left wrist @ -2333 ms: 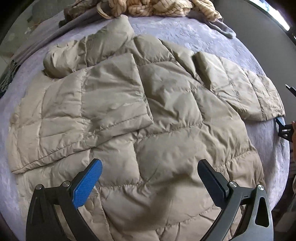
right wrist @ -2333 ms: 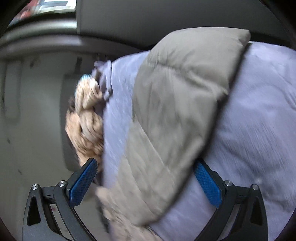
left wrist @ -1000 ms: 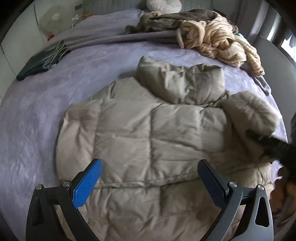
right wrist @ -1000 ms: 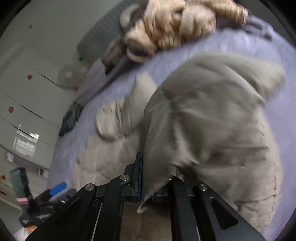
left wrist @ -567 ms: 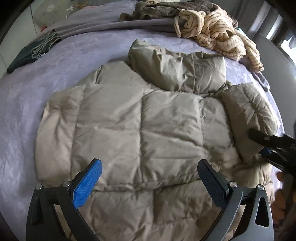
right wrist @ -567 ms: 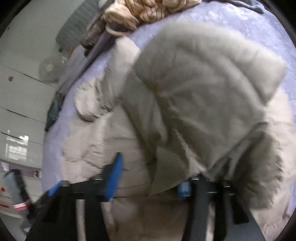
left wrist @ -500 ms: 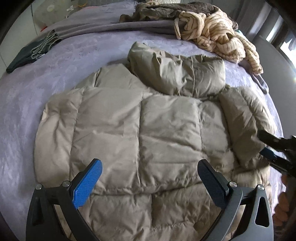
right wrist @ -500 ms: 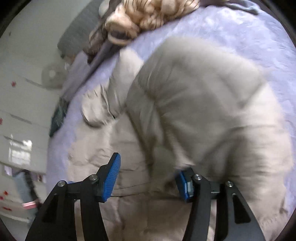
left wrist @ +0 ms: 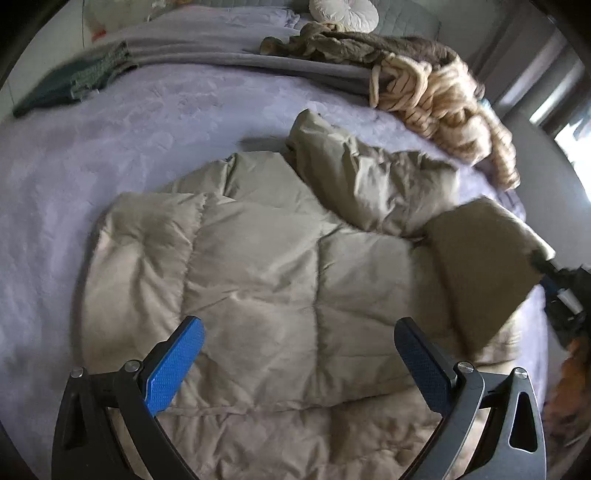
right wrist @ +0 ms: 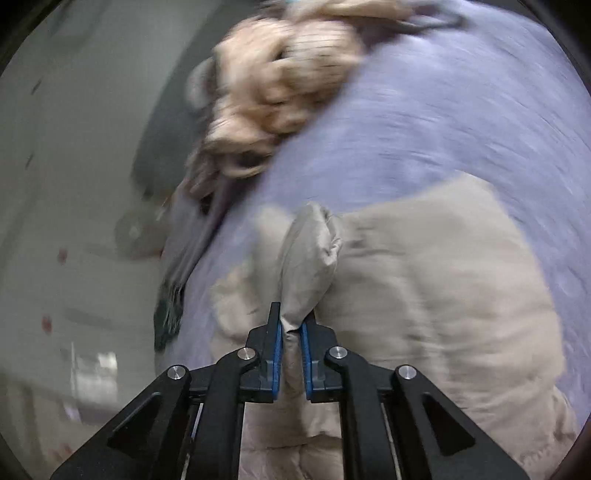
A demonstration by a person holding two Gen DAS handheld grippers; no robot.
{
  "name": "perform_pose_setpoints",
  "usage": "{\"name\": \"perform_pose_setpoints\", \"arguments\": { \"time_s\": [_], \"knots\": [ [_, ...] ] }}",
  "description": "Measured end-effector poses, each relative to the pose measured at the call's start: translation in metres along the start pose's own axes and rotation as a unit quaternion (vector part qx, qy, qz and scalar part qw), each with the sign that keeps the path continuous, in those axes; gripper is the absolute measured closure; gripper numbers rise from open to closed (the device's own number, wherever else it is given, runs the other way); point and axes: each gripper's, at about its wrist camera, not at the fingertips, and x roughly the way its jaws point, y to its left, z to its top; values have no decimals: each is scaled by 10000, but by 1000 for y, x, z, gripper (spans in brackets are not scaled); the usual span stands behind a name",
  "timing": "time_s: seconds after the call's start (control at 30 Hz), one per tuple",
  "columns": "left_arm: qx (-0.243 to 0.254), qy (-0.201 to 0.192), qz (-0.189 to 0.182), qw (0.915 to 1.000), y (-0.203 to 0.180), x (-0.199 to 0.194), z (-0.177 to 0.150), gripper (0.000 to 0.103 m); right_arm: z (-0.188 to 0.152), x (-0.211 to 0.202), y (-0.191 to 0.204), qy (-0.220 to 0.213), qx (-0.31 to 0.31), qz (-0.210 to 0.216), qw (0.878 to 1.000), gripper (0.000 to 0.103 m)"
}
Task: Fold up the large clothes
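A large beige quilted jacket (left wrist: 258, 280) lies spread on the lilac bed (left wrist: 110, 147), one sleeve folded across its body. My left gripper (left wrist: 299, 358) hovers open above the jacket's lower half, with nothing between its blue pads. At the right edge the other sleeve (left wrist: 480, 266) is lifted off the bed by my right gripper (left wrist: 554, 280). In the right wrist view my right gripper (right wrist: 291, 332) has its jaws closing, both pads pinching a puffy fold of that sleeve (right wrist: 306, 266); the rest of the jacket (right wrist: 443, 295) lies below, blurred.
A striped beige knit (left wrist: 443, 99) and a brown garment (left wrist: 351, 44) are heaped at the far right of the bed. A dark green cloth (left wrist: 66, 85) lies at the far left on a grey blanket (left wrist: 207, 55). A white round cushion (left wrist: 343, 11) sits at the head.
My right gripper opened over the sleeve, then closed on its edge again and lifted it. The left gripper shifted over the jacket, staying open.
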Motion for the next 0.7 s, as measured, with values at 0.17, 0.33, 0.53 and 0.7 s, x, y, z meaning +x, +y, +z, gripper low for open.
{"name": "perform_pose_setpoints", "arguments": {
  "time_s": [0.17,0.33,0.53,0.7],
  "knots": [
    [-458,106,-1089,9929,15,-1,5,0,-49,42,71,722,-1621,-127,9840,93],
    [-948,369,-2054,9734,19,9,9,0,-97,86,81,1462,-2013,-374,9678,92],
    [-953,596,-2601,9590,-2,28,17,0,-121,93,70,1963,-1980,-652,9581,33],
    [-703,847,-1990,9738,-18,56,19,0,-100,36,7,1691,-835,-647,9799,33]
  ]
}}
